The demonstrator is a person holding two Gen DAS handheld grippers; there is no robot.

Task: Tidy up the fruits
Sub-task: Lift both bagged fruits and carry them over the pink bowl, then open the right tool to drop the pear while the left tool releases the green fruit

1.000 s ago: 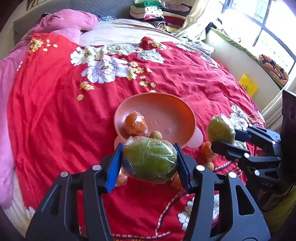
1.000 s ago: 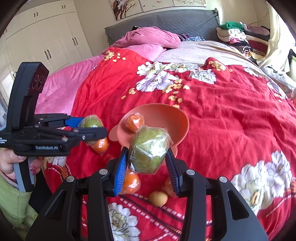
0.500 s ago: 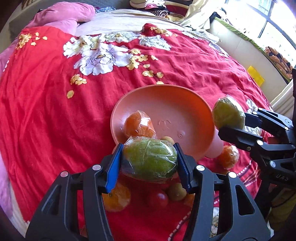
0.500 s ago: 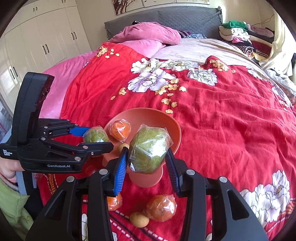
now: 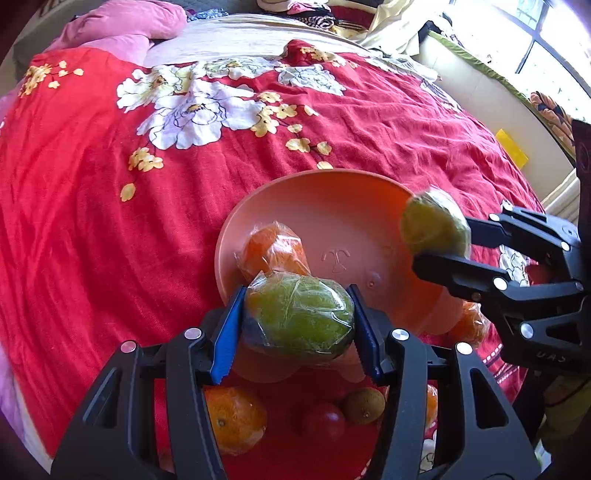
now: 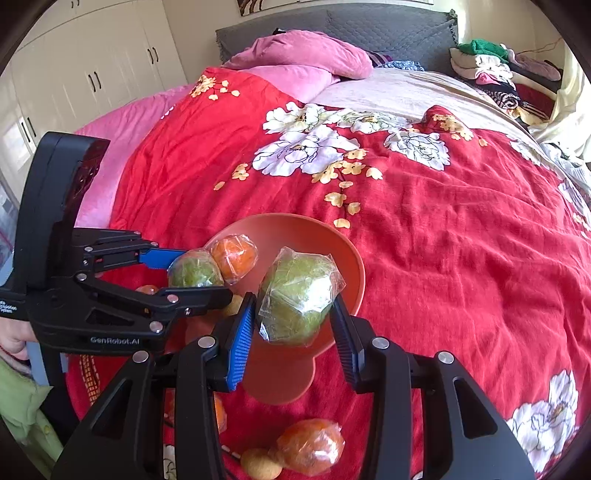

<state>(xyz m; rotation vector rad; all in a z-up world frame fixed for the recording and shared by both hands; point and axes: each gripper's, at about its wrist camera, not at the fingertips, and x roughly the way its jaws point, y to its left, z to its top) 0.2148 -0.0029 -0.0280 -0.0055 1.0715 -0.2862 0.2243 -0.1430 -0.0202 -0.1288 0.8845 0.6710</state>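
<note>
We see each gripper, left [image 5: 299, 325] and right [image 6: 295, 325], clenched on a plastic-wrapped green fruit [image 5: 299, 317] [image 6: 295, 299] above the shallow orange plastic bowl [image 5: 332, 206].

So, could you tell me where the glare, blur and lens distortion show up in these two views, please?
Left wrist view: the window is blown out white, and the green fruit in the right gripper looks slightly motion-blurred. Right wrist view: evenly lit, plastic wrap on its green fruit glints. Both: fisheye bends the red bedspread, corners dark.
</note>
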